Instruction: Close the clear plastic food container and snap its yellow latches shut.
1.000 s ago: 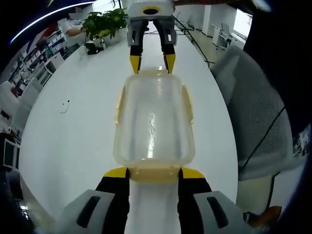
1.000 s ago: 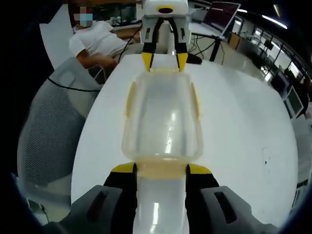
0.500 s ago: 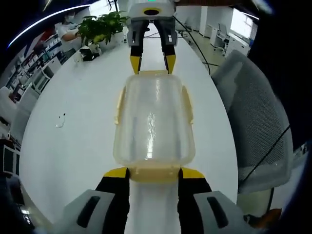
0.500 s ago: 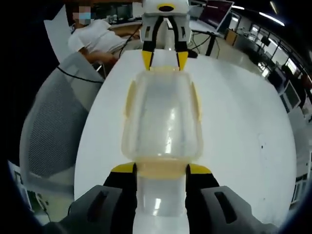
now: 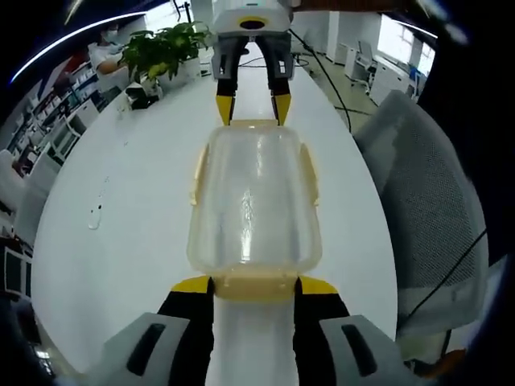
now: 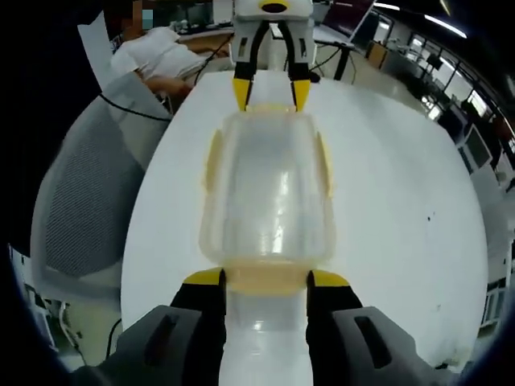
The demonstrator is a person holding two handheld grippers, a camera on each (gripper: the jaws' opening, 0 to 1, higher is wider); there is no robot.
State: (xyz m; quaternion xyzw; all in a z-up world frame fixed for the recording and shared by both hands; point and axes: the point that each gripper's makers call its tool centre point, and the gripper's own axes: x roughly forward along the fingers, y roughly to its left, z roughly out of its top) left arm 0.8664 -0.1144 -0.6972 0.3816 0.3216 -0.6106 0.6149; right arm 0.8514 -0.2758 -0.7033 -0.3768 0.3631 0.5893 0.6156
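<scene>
Clear food container point(image 5: 253, 201) sits lengthwise between both grippers — left gripper point(image 5: 254, 287) and right gripper point(image 6: 265, 281) jaws each clamp an end latch, over the white counter point(image 5: 121, 233).

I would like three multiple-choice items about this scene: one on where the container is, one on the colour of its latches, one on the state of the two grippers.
1. Where is the clear container?
A. on the grey chair
B. between the two grippers, over the white table
C. beside the plant, away from both grippers

2. What colour are its latches?
A. yellow
B. blue
C. black

3. How do the left gripper and right gripper stand?
A. both wide open, away from it
C. one on the table
B. each has an end of the container between its jaws

Answers: 1 B, a gripper shows at each end of it; 2 A, pale yellow tabs line its sides; 3 B, each view's jaws flank an end latch.
</scene>
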